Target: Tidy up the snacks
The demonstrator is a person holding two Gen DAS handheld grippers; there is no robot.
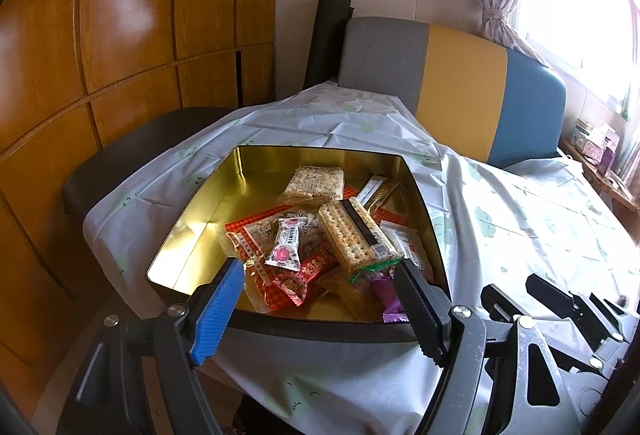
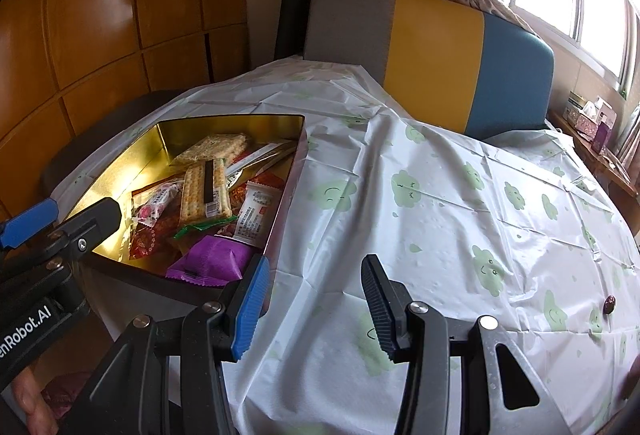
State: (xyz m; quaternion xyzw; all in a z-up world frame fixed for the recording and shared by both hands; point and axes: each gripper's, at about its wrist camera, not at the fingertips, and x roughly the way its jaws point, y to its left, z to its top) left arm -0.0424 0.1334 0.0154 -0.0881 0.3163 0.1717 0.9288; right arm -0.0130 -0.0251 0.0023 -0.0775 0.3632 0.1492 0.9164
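Observation:
An open gold tin (image 1: 192, 219) sits on the table's left part, holding several wrapped snacks. Among them are a long cracker pack (image 1: 352, 239), a pink-and-white candy (image 1: 286, 243), red packets and a purple packet (image 2: 212, 259). My left gripper (image 1: 320, 299) hovers over the tin's near rim, open, with nothing pressed between its blue and black pads. In the right wrist view the tin (image 2: 224, 123) lies at the left. My right gripper (image 2: 316, 307) stands open just right of it, over bare tablecloth and holding nothing. A small dark round thing (image 2: 609, 303) lies on the cloth at far right.
A white tablecloth (image 2: 440, 195) with green cloud prints covers the table. Behind the table stands a grey, yellow and blue chair back (image 1: 460, 75), and a dark seat (image 1: 132, 155) is at the left. Wooden cabinet doors fill the left. A shelf of small boxes (image 2: 588, 115) runs under the window.

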